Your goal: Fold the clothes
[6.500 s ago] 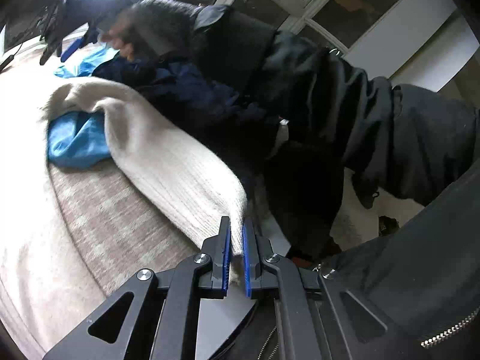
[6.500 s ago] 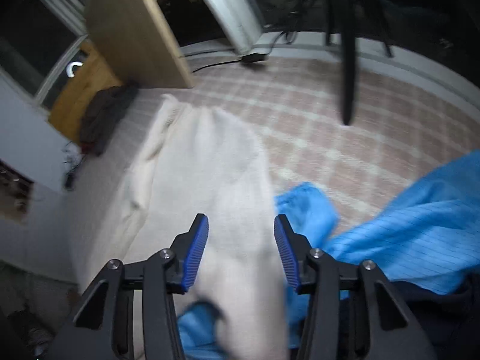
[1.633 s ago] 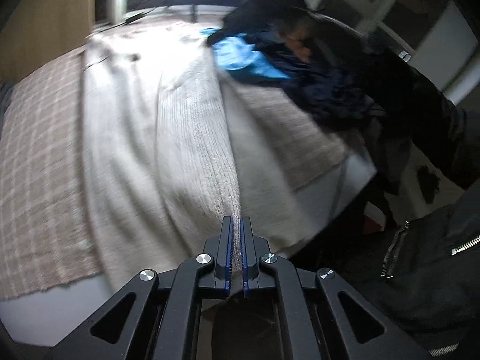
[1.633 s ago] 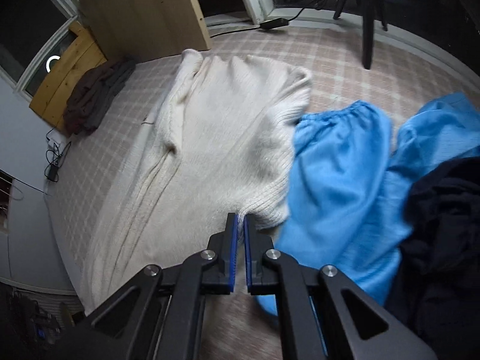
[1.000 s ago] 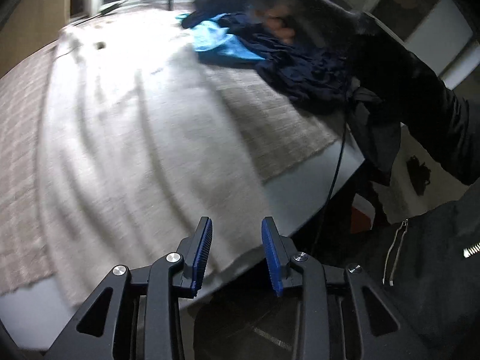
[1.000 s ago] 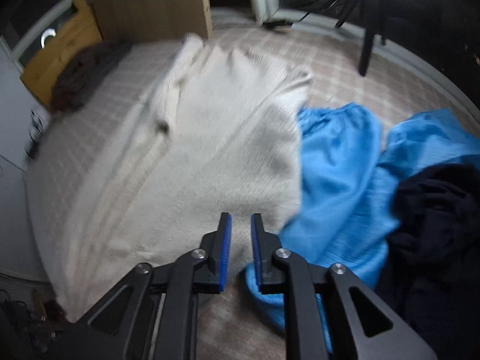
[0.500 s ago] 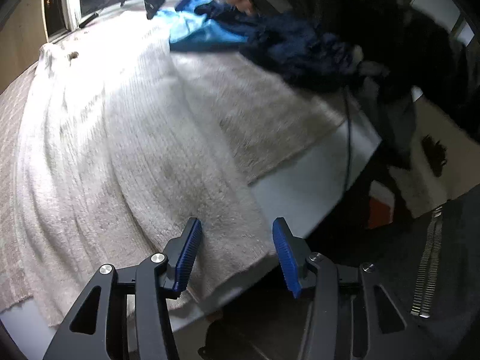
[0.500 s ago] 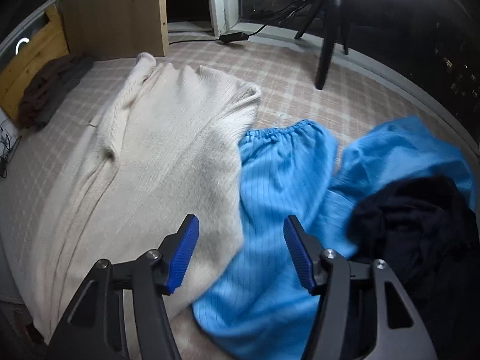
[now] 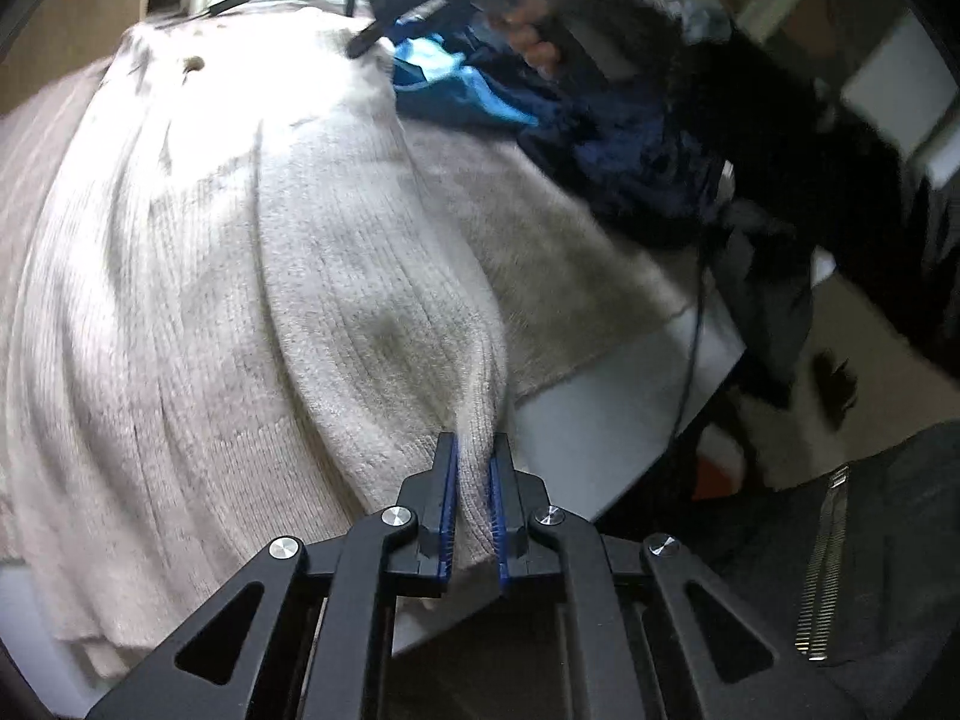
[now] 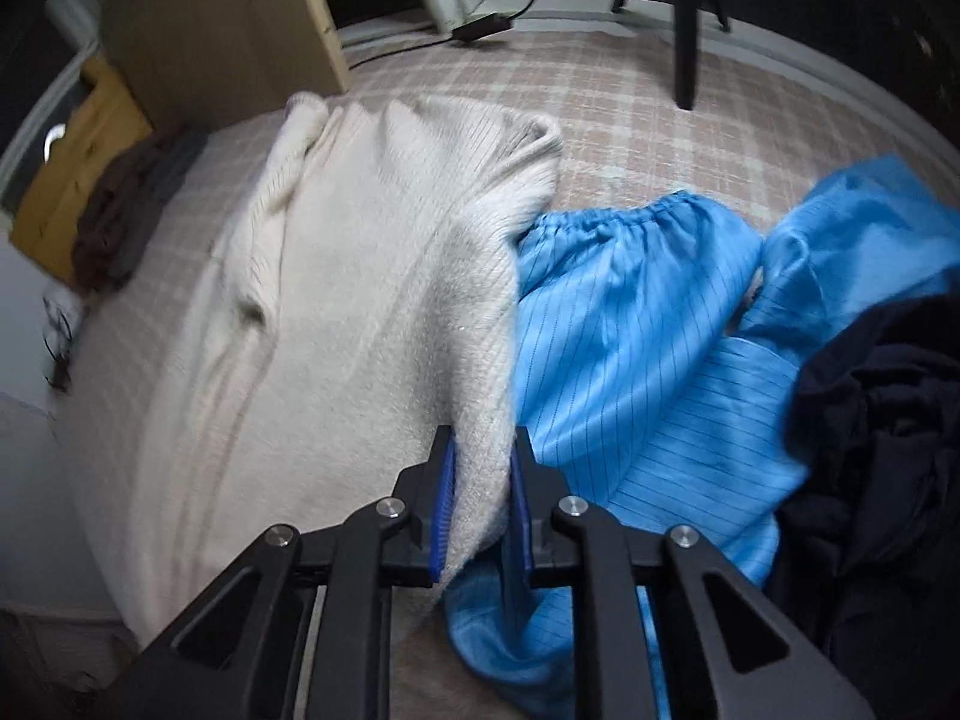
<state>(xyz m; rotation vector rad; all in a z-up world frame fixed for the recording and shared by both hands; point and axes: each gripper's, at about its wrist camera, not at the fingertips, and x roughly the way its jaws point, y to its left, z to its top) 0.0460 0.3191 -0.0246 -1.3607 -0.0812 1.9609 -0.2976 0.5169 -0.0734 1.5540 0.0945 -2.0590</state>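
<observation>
A cream ribbed knit sweater [image 9: 252, 276] lies spread over the checked bed cover. My left gripper [image 9: 474, 450] has its jaws closing on a pinched fold at the sweater's near edge by the bed's side, and the knit fills the gap between the blue pads. The same sweater [image 10: 360, 300] fills the left half of the right wrist view. My right gripper [image 10: 483, 444] has its jaws closing on the sweater's right edge, where it meets a bright blue striped garment [image 10: 648, 324].
A dark navy garment [image 10: 882, 450] is heaped at the right, beside the blue one. A wooden board [image 10: 216, 24] and a dark cloth [image 10: 120, 216] stand at the bed's far side, a tripod leg [image 10: 684, 30] behind. A person's dark sleeve [image 9: 780, 120] hangs at the bed's edge.
Both grippers stood wide open over the sweater half a second ago. Now each has closed on a fold of the sweater's edge, and the left one has sunk a little.
</observation>
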